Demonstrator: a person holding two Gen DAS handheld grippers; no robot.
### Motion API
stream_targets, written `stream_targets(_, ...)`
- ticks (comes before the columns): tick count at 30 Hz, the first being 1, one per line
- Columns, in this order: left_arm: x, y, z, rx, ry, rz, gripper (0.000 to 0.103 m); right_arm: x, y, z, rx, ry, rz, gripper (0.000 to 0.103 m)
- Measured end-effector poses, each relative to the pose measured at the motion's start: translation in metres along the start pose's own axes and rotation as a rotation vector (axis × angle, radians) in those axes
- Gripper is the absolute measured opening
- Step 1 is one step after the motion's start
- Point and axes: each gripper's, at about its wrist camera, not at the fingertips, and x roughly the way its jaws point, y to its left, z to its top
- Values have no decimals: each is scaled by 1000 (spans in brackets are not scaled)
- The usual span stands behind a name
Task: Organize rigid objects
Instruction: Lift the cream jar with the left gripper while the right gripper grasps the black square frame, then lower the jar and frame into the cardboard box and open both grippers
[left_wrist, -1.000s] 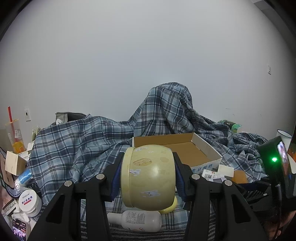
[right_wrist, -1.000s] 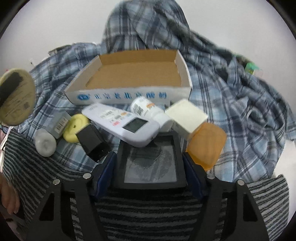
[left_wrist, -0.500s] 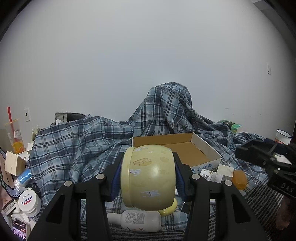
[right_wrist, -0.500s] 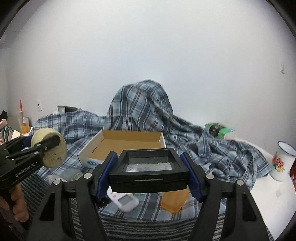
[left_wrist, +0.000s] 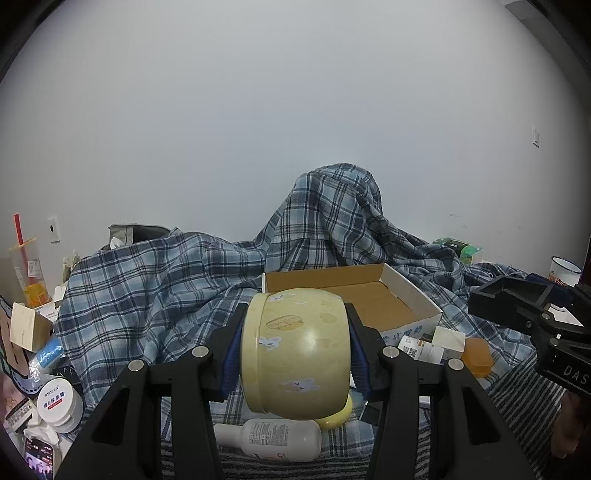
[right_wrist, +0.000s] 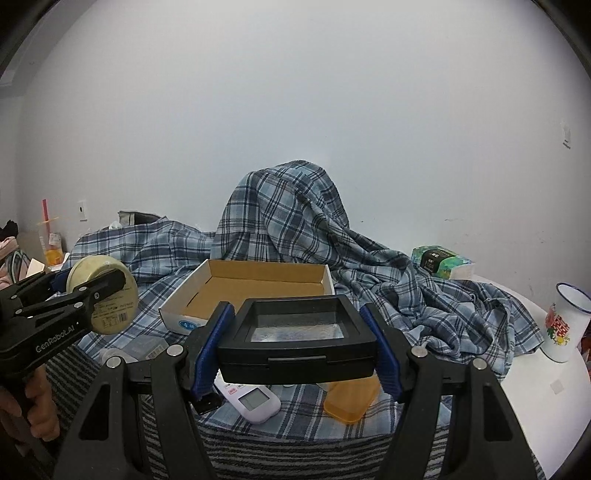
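Observation:
My left gripper (left_wrist: 295, 350) is shut on a round yellow tin (left_wrist: 295, 354) with small printed pictures, held on its side above the bed. In the right wrist view the same tin (right_wrist: 101, 291) shows at the left, clamped in that gripper. My right gripper (right_wrist: 297, 343) is shut on a flat black square case (right_wrist: 297, 343) with a clear window, held level in the air. An open cardboard box (right_wrist: 258, 291) lies empty on the plaid cloth behind both; it also shows as the box (left_wrist: 369, 295) in the left wrist view.
Under the held things lie a white bottle (left_wrist: 273, 435), a white remote with a screen (right_wrist: 251, 398), an orange block (right_wrist: 351, 402) and a small white box (left_wrist: 448, 339). A plaid cloth (right_wrist: 280, 221) heaps up behind. An enamel mug (right_wrist: 563, 328) stands right; jars and clutter (left_wrist: 59, 402) crowd the left.
My right gripper lifted the black case off the striped cloth and tilted from looking down at the pile to near level. The left gripper with the tin kept still.

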Motion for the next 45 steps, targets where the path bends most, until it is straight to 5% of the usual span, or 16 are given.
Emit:
stream_targets(5,2,2,16,-29,35,-35,51,-8,0,20,-22,-10,8,68)
stream_targets(19,13,4,113,-36,-111,4,51,31,-13,130,-11,-134,-20,69)
stream_targets(28,44,1,138,-29,-127,14,51,78,-22,140,43,-125,6,68)
stream_targets(35,90,-6,120,5,-31,9,51,114,-21,122,37,-60,26,69)
stream_targets(45,180,-10,65,47,276,-5,51,198,-11,63,25,268,106,68)
